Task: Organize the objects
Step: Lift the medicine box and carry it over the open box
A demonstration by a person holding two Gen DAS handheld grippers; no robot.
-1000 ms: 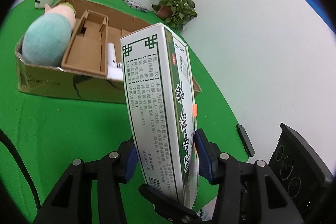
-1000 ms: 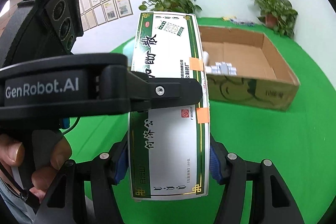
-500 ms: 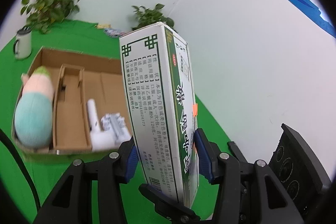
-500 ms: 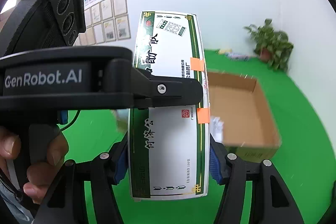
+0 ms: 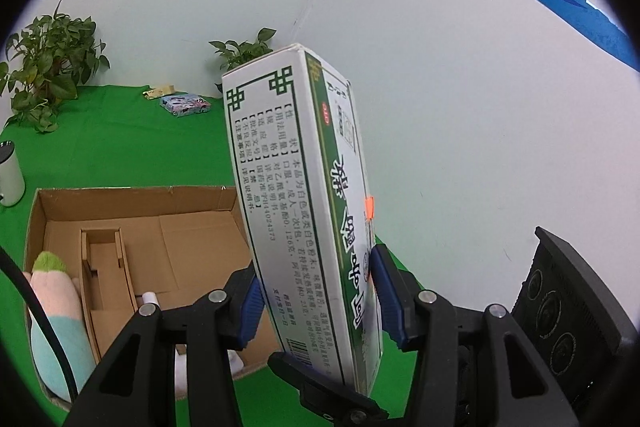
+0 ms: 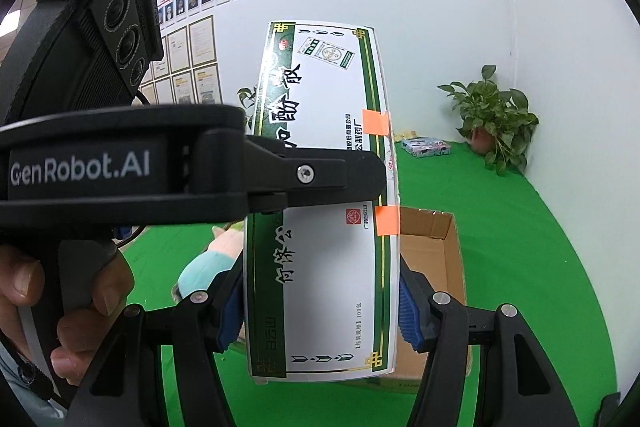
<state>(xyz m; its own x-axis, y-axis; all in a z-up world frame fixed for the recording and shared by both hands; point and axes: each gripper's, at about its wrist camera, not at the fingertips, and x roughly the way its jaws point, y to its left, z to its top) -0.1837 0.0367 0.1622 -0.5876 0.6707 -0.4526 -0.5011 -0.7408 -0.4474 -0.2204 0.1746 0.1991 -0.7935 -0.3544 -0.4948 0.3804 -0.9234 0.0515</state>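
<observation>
A tall white and green medicine box (image 5: 308,211) with orange tape tabs is held up in the air by both grippers. My left gripper (image 5: 316,299) is shut on its narrow sides, blue pads pressed against it. My right gripper (image 6: 320,311) is shut on the same medicine box (image 6: 324,267) across its wide printed face. The left gripper's finger crosses the box in the right wrist view, held by a hand (image 6: 36,299). Below lies an open cardboard box (image 5: 192,239) holding a pink and teal plush toy (image 5: 56,311), a cardboard insert (image 5: 104,275) and white items, partly hidden.
Green cloth (image 5: 108,143) covers the table. Potted plants stand at the back left (image 5: 48,71) and in the corner (image 6: 496,115). A small colourful packet (image 5: 185,105) lies near the wall. A white mug (image 5: 9,173) stands left of the cardboard box. White walls close the far side.
Both grippers have risen with the medicine box still gripped. The cardboard box has dropped lower in both views and its inside now shows from above.
</observation>
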